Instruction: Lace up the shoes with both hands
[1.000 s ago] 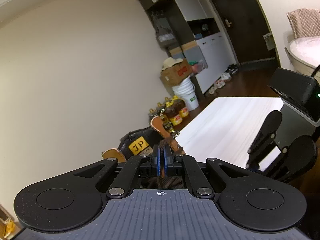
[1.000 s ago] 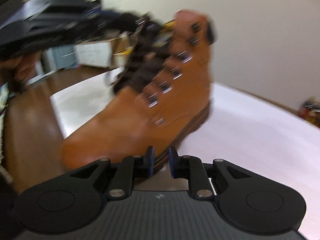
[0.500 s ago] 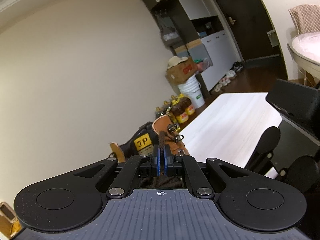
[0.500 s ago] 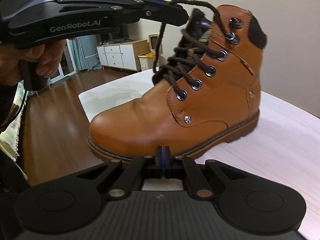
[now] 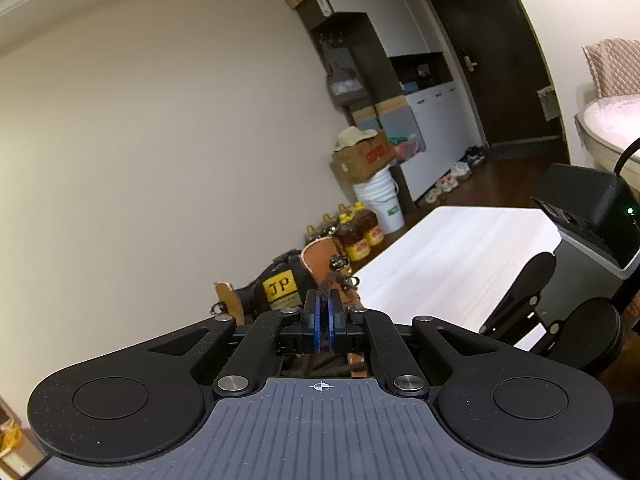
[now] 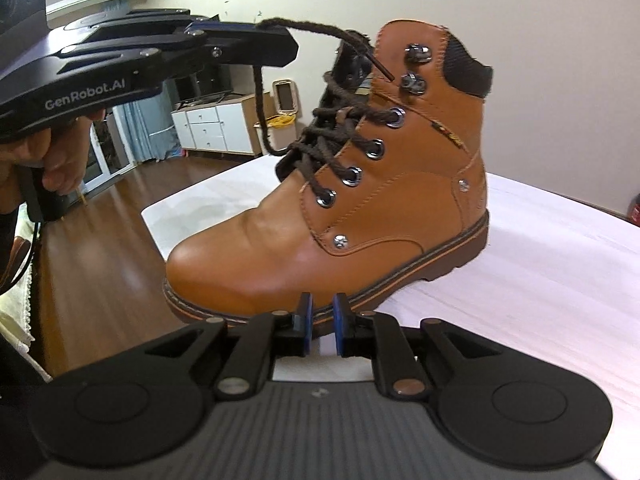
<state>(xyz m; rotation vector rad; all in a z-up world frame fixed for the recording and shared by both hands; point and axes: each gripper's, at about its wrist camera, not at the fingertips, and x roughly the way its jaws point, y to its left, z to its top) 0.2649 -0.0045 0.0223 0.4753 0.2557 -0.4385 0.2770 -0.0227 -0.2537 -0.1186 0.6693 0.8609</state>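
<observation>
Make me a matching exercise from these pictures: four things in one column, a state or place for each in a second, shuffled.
1. left gripper
2. right gripper
3. boot
4. top two lace hooks

a. standing on the white table
b. shut on the brown lace
c. jaws opening, nothing between them
d. no lace on them yet

Pairs: 1-b, 2-c, 3-a, 4-d

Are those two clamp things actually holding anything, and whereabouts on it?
The left gripper pinches the brown shoelace partway along its loose length. The right gripper, jaws opening, holds nothing.
</observation>
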